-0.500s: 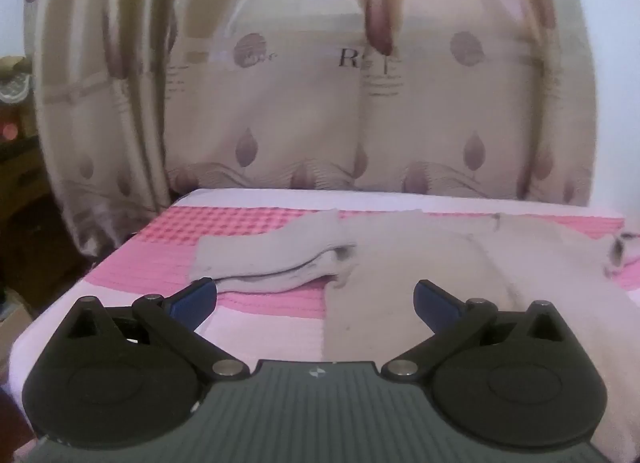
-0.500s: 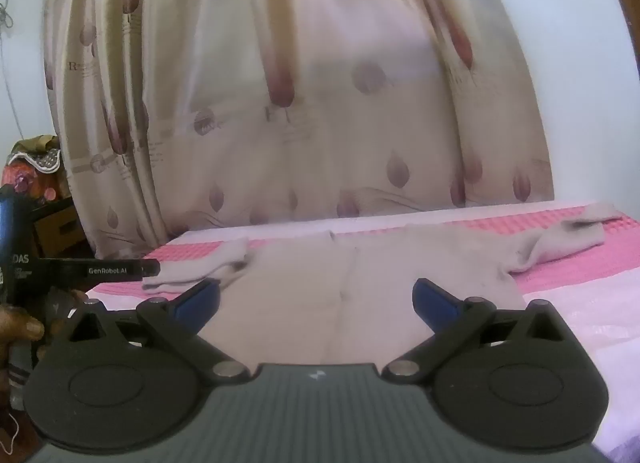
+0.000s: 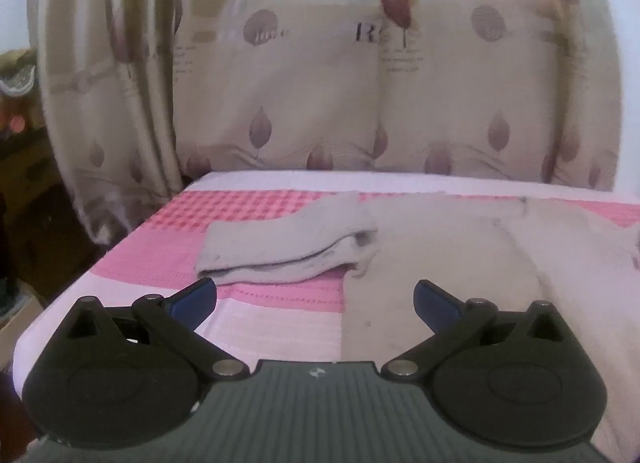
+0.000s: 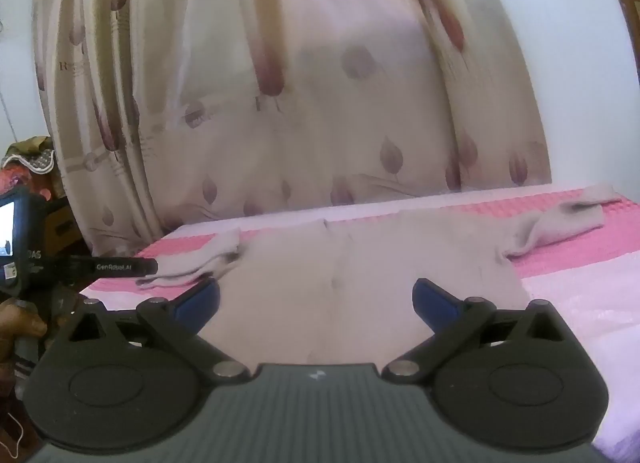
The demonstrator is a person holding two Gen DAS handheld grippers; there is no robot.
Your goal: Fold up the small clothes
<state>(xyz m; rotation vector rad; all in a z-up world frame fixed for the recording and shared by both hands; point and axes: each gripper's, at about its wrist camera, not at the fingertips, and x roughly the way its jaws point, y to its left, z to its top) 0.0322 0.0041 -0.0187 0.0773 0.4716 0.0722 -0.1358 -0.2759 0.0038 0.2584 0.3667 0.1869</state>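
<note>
Two grippers, left gripper (image 3: 316, 299) and right gripper (image 4: 316, 297), both spread wide and holding nothing | beige sweater (image 4: 360, 275) lies flat on the pink cloth (image 4: 580, 259), sleeves out | risk we see: pinching the cloth under the sweater, or one layer only, dragging the fold askew

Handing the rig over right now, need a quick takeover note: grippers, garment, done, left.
Left gripper: open, empty, aimed at the garment's left sleeve.
Right gripper: open, empty, over the garment's body.
Beige long-sleeved knit top: spread flat on the pink checked bed cover, both sleeves out to the sides, right sleeve towards the far corner.
Done: laid out only; no fold visible.
Left: probably fold each sleeve in over the body, then fold the body.
</note>
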